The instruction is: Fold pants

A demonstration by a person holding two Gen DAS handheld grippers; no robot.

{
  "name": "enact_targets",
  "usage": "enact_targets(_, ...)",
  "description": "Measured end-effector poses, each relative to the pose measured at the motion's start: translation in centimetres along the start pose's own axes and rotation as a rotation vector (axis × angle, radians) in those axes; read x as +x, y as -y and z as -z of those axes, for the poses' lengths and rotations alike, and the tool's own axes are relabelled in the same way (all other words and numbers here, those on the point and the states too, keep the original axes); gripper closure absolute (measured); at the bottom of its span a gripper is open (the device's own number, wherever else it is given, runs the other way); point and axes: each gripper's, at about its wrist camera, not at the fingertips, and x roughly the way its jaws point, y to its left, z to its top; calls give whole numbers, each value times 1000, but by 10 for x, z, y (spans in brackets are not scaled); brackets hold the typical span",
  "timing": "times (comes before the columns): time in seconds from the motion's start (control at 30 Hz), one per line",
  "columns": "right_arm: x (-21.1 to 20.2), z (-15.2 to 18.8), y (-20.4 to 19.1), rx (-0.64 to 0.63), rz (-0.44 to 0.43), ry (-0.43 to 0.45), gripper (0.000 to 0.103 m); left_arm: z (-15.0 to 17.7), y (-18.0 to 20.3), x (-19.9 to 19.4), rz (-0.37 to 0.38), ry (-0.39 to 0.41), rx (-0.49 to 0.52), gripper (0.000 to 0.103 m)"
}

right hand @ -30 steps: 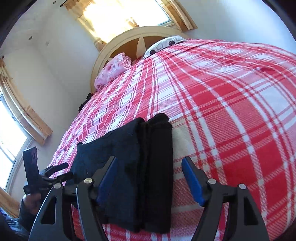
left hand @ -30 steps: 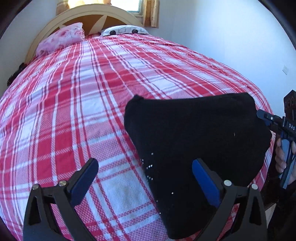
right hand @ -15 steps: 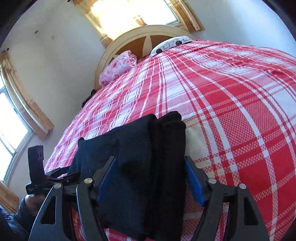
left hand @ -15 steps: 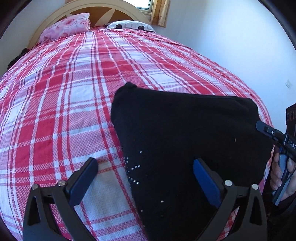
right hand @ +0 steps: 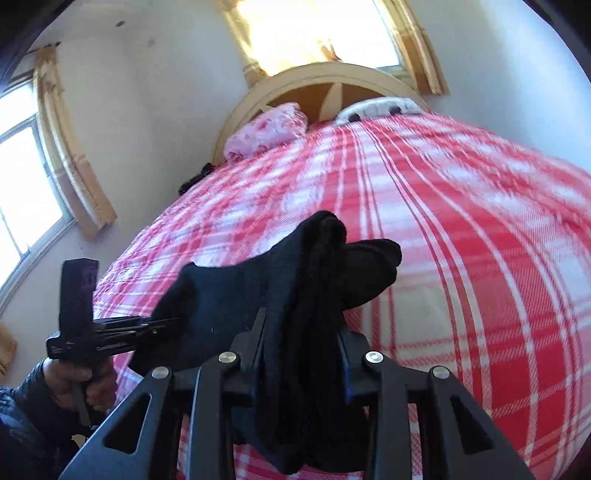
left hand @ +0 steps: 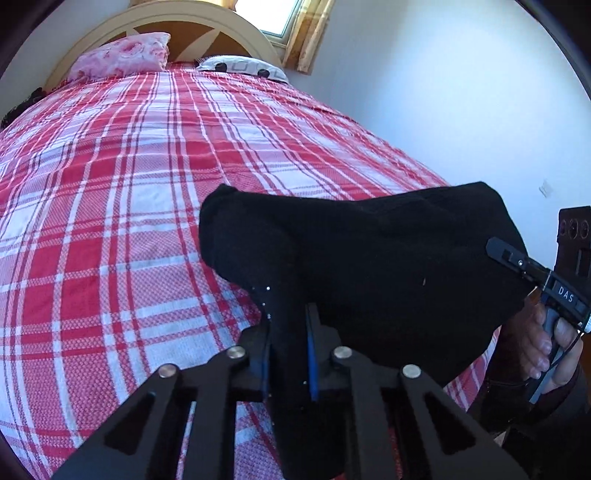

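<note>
The black pants [left hand: 369, 258] are folded into a thick bundle at the near end of the red plaid bed [left hand: 129, 184]. My left gripper [left hand: 288, 332] is shut on the bundle's near left edge. My right gripper [right hand: 303, 332] is shut on the stacked folds of the pants [right hand: 314, 266] at the other end. The bundle is lifted off the cover between the two grippers. The right gripper [left hand: 517, 264] shows at the right of the left wrist view, and the left gripper [right hand: 159, 326] shows at the left of the right wrist view.
A pink flowered pillow [left hand: 122, 55] and a white patterned pillow [left hand: 243, 68] lie by the curved wooden headboard [left hand: 207, 18]. A white wall [left hand: 443, 92] runs along the bed's right side. Windows with yellow curtains [right hand: 70, 155] are behind and to the left.
Both grippers went from open, straddling the flat bundle, to shut on its near edges. The pants have risen off the bed cover and bunched.
</note>
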Motion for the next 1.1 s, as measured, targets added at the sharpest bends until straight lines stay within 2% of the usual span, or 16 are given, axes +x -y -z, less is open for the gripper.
enact_targets(0.2, 9, -32, -29, -95, -24, -20, 71, -5, -16, -41, -48, 98, -12, 88)
enact_targets(0.47, 84, -95, -93, -232, -164, -53, 71, -15, -62, -95, -284, 205, -27, 88)
enact_targets(0.63, 137, -117, -140, -296, -239, -90, 71, -13, -97, -110, -379, 221, -79, 88)
enact_targets(0.77, 169, -122, -173, -339, -273, -121, 71, -9, -120, -115, -442, 225, -118, 88)
enact_targets(1.1, 232, -124, -222, -408, -309, -186, 71, -3, -162, -123, -521, 225, -188, 88)
